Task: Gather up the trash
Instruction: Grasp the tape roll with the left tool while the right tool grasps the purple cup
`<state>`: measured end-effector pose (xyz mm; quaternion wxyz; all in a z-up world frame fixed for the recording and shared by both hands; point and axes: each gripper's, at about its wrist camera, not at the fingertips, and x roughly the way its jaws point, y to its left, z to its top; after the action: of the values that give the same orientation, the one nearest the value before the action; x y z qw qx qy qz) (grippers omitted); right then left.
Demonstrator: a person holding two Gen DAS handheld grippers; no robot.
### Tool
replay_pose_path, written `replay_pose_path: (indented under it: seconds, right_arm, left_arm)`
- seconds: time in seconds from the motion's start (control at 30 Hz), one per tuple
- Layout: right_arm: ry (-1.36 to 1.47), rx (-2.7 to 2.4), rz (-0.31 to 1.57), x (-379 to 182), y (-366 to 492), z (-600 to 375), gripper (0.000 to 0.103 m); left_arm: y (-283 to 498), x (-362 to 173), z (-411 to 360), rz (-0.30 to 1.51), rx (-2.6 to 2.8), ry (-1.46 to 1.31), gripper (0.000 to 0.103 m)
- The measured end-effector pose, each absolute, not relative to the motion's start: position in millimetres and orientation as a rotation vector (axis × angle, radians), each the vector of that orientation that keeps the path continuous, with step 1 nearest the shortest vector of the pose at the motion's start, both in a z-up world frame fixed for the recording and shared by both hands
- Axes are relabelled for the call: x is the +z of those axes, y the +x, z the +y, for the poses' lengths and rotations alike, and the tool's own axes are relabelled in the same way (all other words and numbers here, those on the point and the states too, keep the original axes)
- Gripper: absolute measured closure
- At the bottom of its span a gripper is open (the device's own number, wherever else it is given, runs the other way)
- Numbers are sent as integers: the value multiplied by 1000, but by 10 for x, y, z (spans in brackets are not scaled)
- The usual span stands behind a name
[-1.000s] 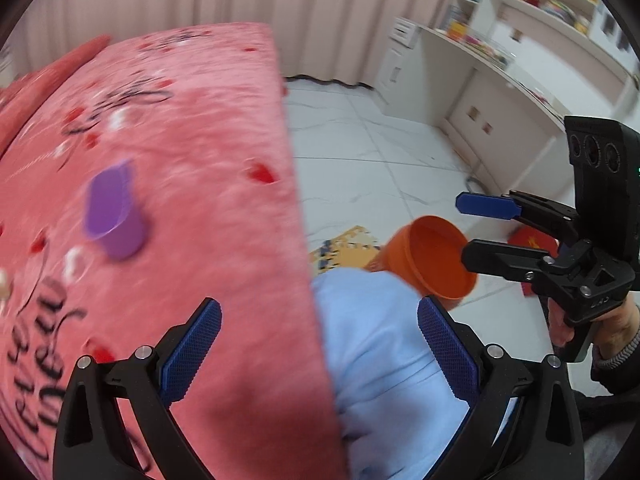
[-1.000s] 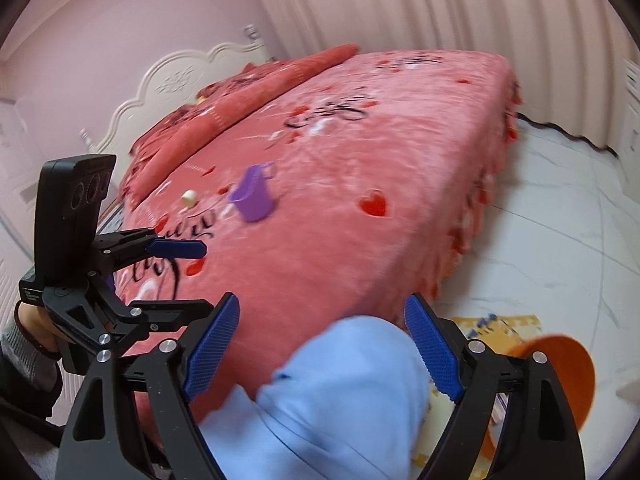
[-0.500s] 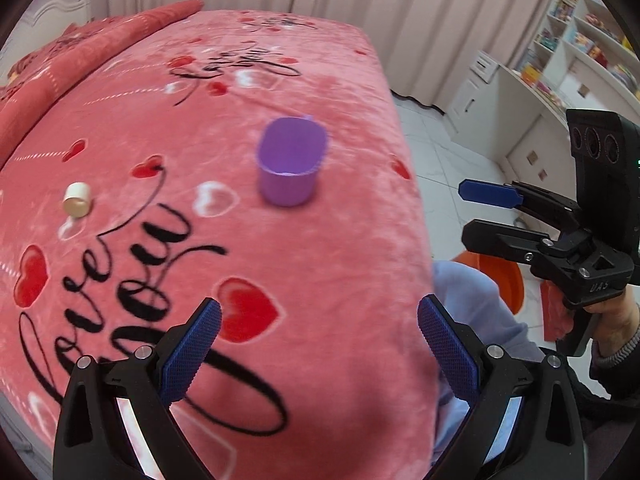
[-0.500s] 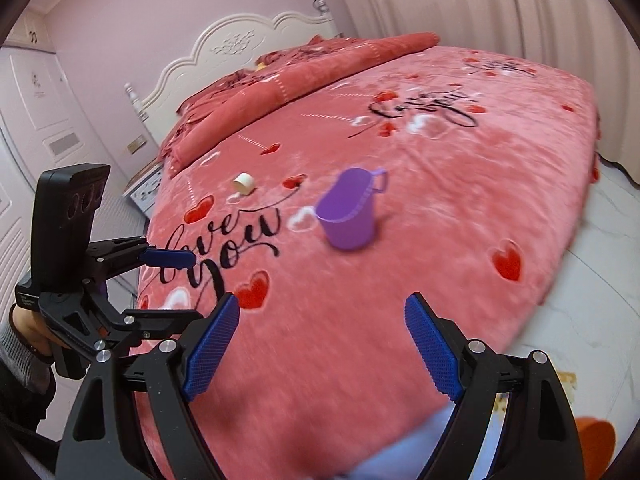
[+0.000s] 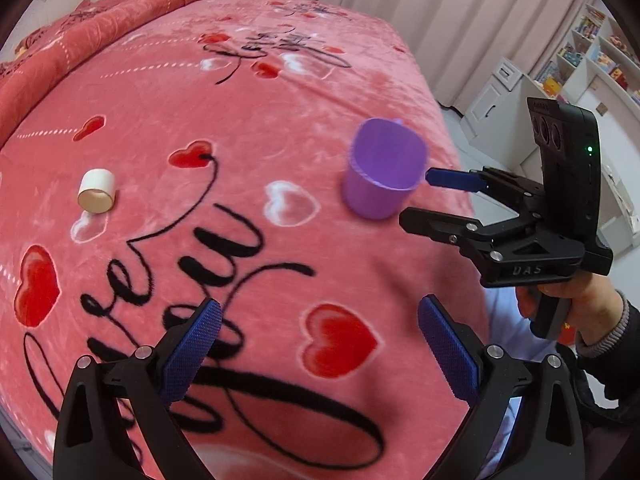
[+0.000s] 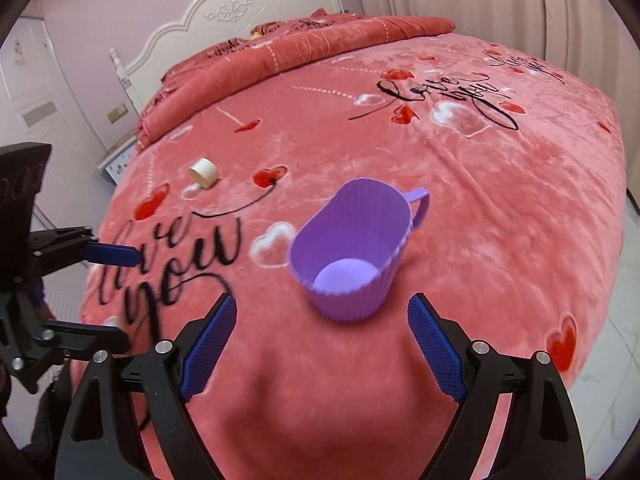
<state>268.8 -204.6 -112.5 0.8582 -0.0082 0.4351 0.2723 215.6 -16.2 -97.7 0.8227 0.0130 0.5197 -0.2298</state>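
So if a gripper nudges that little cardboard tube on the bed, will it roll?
The cardboard tube lies on its side, so it may roll a little, though the plush blanket should slow it. It looks hollow and thin-walled, so probably light and crushable.

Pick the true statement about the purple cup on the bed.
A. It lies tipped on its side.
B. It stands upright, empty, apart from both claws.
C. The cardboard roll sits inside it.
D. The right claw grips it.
B: the cup stands upright and empty ahead of the open right claw; the roll lies apart.
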Motion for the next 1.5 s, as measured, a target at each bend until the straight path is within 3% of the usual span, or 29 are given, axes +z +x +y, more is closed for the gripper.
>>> replay_pose_path:
  seconds: [0.2,0.23,0.27,0.77,1.17,1.23,1.3,1.37,1.47,1.5]
  right_arm:
    - [-85,553,912,-1287,2903,-1920,18]
    - [-95,557,911,-1304,2923,-1905,24]
    - [-107,561,919,-1318,2935,-1881,39]
    - [-36,747,833,-785,3053,-1371,39]
    - [-37,804,833,-855,3330,-929,39]
    - [-35,805,835,-883,3362,-906,39]
    - [-33,806,841,-919,3381,-891,39]
    - [-30,804,844,-945,3393,-890,39]
    - [-28,801,850,-981,3397,-893,39]
    - [-27,802,854,-991,3397,-898,39]
  left_arm:
    - [2316,-1119,12,1125,-476,-2,6]
    - [2327,-1128,31,1126,-475,-7,6]
    - [2341,-1139,61,1126,-470,-13,6]
    - [2802,-970,937,1052,-304,-47,6]
    - [3444,-1384,1261,1056,-269,-107,6]
    - [3461,-1425,1273,1059,-273,-113,13]
    - [3457,-1442,1294,1053,-265,-95,31]
    - [3454,-1452,1333,1053,-263,-93,37]
    - [3457,-1450,1360,1045,-256,-92,58]
    - [3449,-1441,1371,1041,-254,-92,60]
